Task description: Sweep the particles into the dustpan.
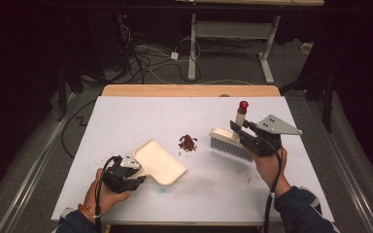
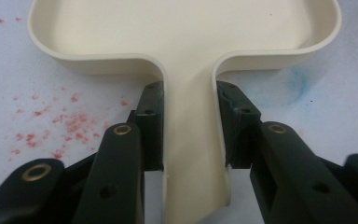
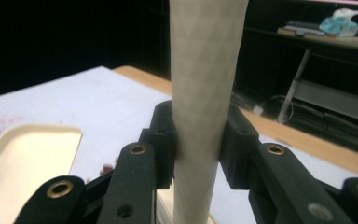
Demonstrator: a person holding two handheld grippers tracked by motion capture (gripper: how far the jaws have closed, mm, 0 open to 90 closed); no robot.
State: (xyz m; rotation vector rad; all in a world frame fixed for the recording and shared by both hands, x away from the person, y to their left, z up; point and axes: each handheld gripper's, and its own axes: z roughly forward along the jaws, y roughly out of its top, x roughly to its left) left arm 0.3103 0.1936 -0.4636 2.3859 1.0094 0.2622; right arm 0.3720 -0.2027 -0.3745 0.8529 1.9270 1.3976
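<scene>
**Dustpan and brush gripped either side of a small red pile**

The left gripper, near the desk's front-left corner, is clamped on the cream dustpan's handle, pan lying flat. The right gripper, toward the right edge, is clamped on the brush's handle, bristles down beside the red crumbs mid-desk. The left gripper view adds red specks and a faint blue smudge on the desk surface; the right gripper view adds the handle's faceted texture.

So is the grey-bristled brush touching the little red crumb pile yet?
Apart. The high view shows bare white table between the brush bristles and the pile.
</scene>
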